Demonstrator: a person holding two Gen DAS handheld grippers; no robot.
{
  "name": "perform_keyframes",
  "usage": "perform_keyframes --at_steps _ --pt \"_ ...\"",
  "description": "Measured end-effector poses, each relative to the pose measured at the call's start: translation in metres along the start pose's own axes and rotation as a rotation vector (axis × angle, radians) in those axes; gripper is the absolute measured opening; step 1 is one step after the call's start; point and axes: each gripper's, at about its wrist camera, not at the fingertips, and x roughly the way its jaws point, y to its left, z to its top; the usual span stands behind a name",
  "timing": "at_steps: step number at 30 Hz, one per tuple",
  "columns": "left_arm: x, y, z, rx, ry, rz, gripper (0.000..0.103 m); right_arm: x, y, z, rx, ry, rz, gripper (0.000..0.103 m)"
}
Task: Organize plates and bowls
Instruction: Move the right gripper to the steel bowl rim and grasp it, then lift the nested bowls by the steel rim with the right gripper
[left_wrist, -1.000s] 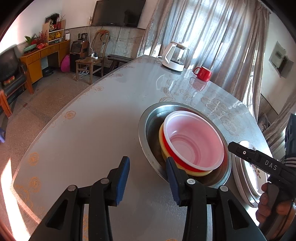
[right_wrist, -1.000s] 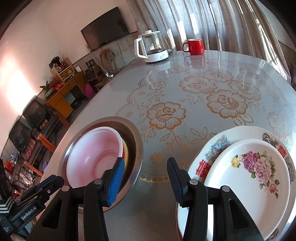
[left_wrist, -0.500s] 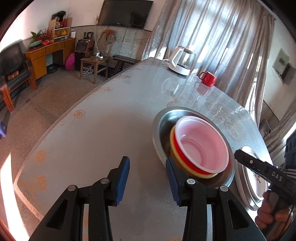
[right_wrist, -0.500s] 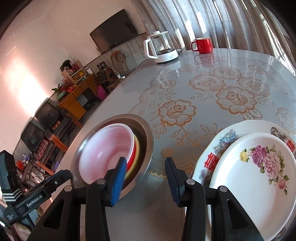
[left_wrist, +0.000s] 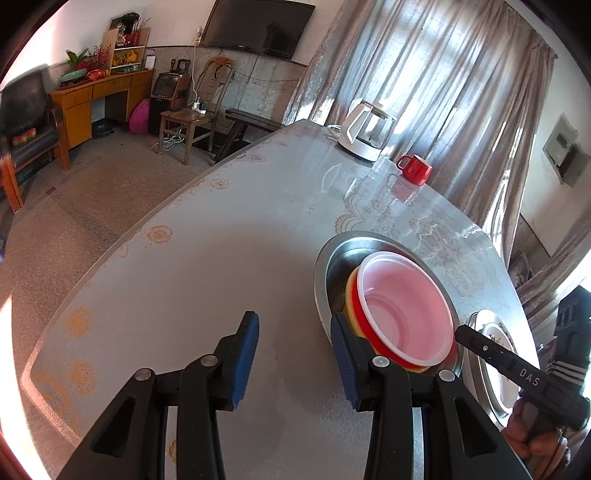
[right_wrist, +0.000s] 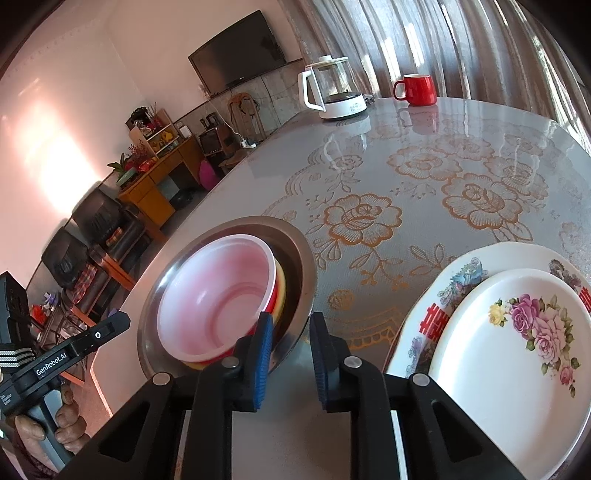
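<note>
**Bowls nested in basin, plates stacked beside it**

Landmark: steel basin (right_wrist: 225, 295) on the table (right_wrist: 424, 192). Inside it sits a pink bowl (right_wrist: 218, 299) nested in a red bowl (left_wrist: 364, 325), itself in a yellow bowl (left_wrist: 349, 295). Just right of the basin: two stacked plates (right_wrist: 517, 332), small floral one on top of the bigger. Far behind the basin: kettle (right_wrist: 334, 88) and red mug (right_wrist: 417, 88).

Right gripper (right_wrist: 288, 354) hovers over the basin's near-right rim, jaws have just been closing, now at their narrowest with a small gap left, nothing pinched. Left gripper (left_wrist: 293, 360) sits at the basin's near-left edge, jaws partly apart, empty, over bare table.
</note>
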Motion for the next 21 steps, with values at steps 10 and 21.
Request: perform_keyframes --at_steps 10,21 --pt "0.025 -0.018 0.010 0.095 0.038 0.024 0.035 0.011 -0.002 0.002 0.000 0.024 -0.012 0.020" --pt "0.048 -0.015 0.011 0.067 0.091 -0.070 0.017 0.020 -0.002 0.006 -0.009 0.024 0.000 0.020"
